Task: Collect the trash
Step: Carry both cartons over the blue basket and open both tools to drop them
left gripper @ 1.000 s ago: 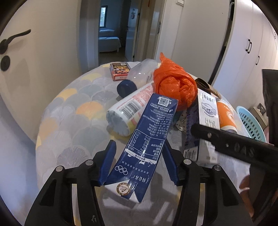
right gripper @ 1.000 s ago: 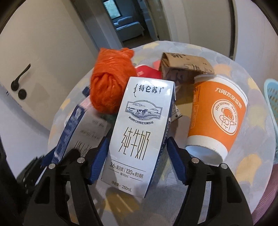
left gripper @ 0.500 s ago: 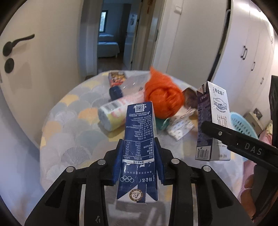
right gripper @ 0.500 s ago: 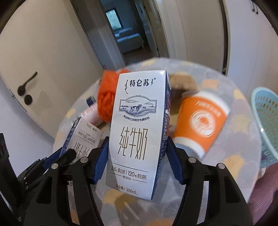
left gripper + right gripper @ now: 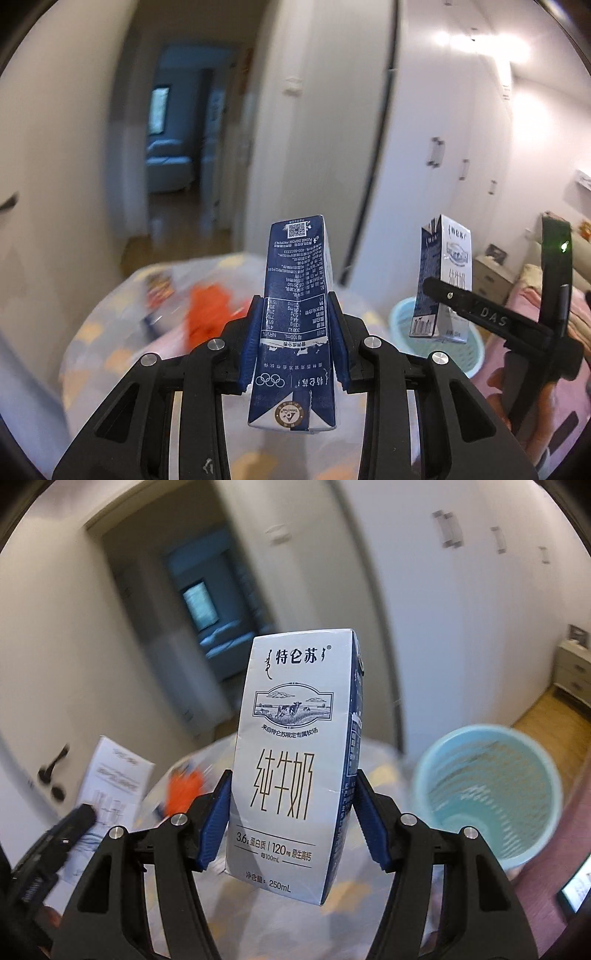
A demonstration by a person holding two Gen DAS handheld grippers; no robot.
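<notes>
Your largest hazard is the drop into the pale blue basket (image 5: 487, 797), which stands on the floor beside the round table (image 5: 96, 354), low and to your right. You carry two cartons at once, both clear of the tabletop, and the basket mouth looks none too wide for a double release; let go early or off-centre and a carton likely strikes the rim and lands on the floor.

Your right gripper (image 5: 291, 816) pinches the white milk carton (image 5: 295, 760) across its broad faces, low on the body, so most of the carton stands above the pads. A quick swing could tip it forward out of the grip.

Your left gripper (image 5: 295, 343) is clamped on the narrow sides of the blue milk carton (image 5: 295, 314), again near its base. The walls may buckle under that squeeze, and any leftover milk could leak.

The two tools ride close together; a crossing at the basket risks a knock.

The rest of the trash, including an orange bag (image 5: 207, 314), lies on the table, blurred.

Legible writing: the white carton reads 特仑苏, 纯牛奶, "3.6", "120", "250mL". The blue carton shows a QR code, "PLEASE DISPOSE PROPERLY", a nutrition table headed "NRV%", Olympic rings and a Tetra Pak seal. The right tool's arm reads "DAS".
</notes>
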